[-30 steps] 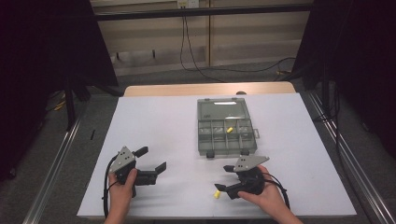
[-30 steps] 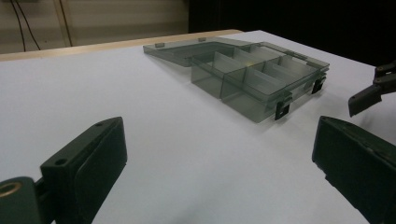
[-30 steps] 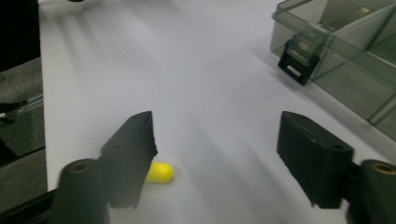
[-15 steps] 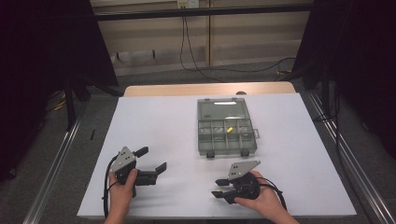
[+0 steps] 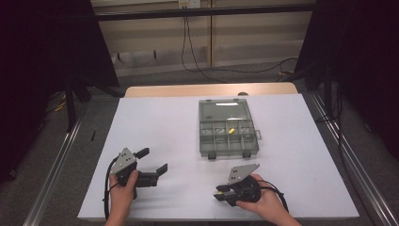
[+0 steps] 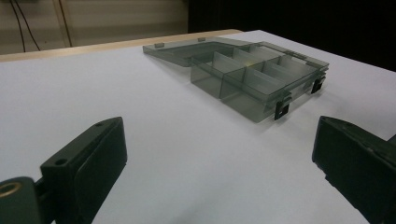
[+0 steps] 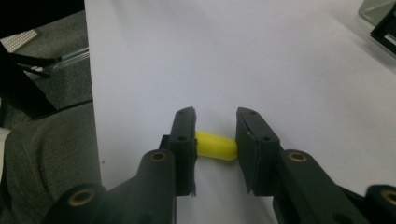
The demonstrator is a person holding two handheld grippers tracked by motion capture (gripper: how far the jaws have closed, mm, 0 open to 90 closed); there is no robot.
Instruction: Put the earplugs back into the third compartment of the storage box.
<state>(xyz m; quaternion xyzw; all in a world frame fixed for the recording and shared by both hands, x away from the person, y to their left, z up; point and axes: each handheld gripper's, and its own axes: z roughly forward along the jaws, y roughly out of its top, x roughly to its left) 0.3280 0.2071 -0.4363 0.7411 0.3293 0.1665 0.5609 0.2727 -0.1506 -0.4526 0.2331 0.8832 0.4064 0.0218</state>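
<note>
A small yellow cylinder (image 7: 215, 145) lies on the white table between the jaws of my right gripper (image 7: 215, 115). The jaws have just been closing, and both pads touch its ends. In the high view the right gripper (image 5: 221, 195) sits near the table's front edge, pointing left. My left gripper (image 5: 153, 160) rests at the front left with its jaws wide apart and nothing between them. In the left gripper view this gripper (image 6: 219, 154) faces a smoky clear compartment box (image 6: 252, 88). The box (image 5: 229, 153) lies open mid-table, with a yellow piece (image 5: 231, 131) in one compartment.
The box lid (image 5: 221, 109) lies flat behind the compartments. The white table (image 5: 155, 117) ends just in front of both hands; grey floor and a metal rail (image 5: 56, 160) run along its left side. A cable trails from each gripper.
The right gripper's jaws have narrowed around the yellow cylinder, which showed beside the jaws one second ago. The hand shifted slightly toward the front edge. The left gripper has kept still.
</note>
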